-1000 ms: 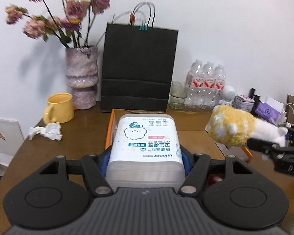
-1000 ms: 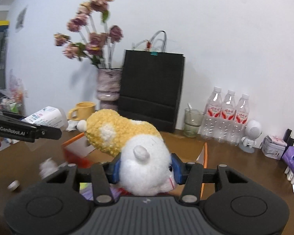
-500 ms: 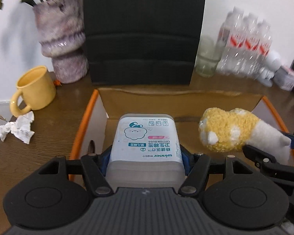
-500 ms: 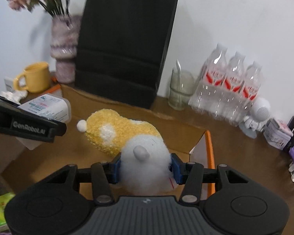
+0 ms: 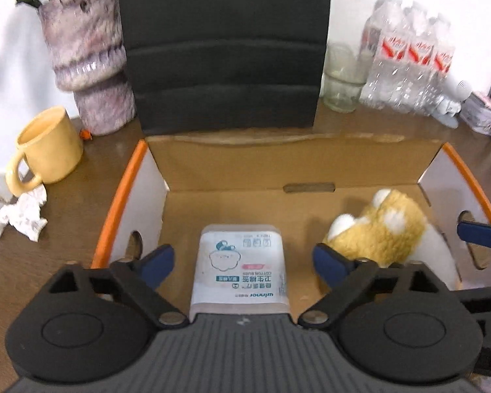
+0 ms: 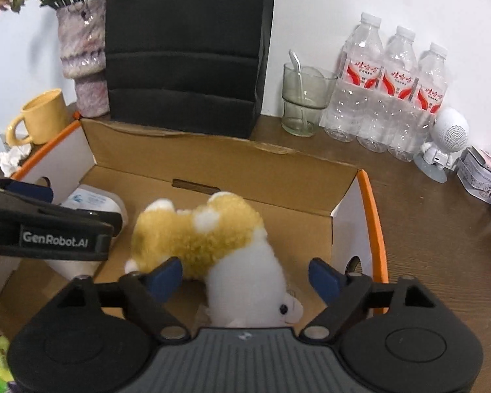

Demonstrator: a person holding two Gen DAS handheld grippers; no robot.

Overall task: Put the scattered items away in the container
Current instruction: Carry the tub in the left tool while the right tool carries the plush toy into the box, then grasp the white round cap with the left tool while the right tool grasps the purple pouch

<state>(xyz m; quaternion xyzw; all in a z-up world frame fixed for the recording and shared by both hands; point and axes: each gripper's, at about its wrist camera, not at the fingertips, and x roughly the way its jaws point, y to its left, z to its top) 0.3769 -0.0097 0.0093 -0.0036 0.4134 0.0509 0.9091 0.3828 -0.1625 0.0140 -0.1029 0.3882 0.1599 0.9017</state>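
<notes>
An open cardboard box with orange-edged flaps (image 5: 232, 167) (image 6: 271, 177) sits on the brown table. A white cotton-bud pack (image 5: 240, 268) lies on the box floor between the fingers of my open left gripper (image 5: 242, 263); in the right wrist view the pack (image 6: 91, 201) is half hidden behind the left gripper. A yellow and white plush toy (image 5: 379, 232) (image 6: 219, 239) lies on the box floor to its right, between the spread fingers of my open right gripper (image 6: 245, 276).
Behind the box stand a black paper bag (image 5: 224, 49), a purple vase with flowers (image 5: 88, 62), a glass (image 6: 302, 98) and water bottles (image 6: 392, 95). A yellow mug (image 5: 44, 145) and crumpled tissue (image 5: 21, 216) lie left. A white robot figure (image 6: 443, 140) stands right.
Both grippers have lowered into the box and opened. The cotton-bud pack and the plush toy, held a moment ago, now lie loose on the box floor.
</notes>
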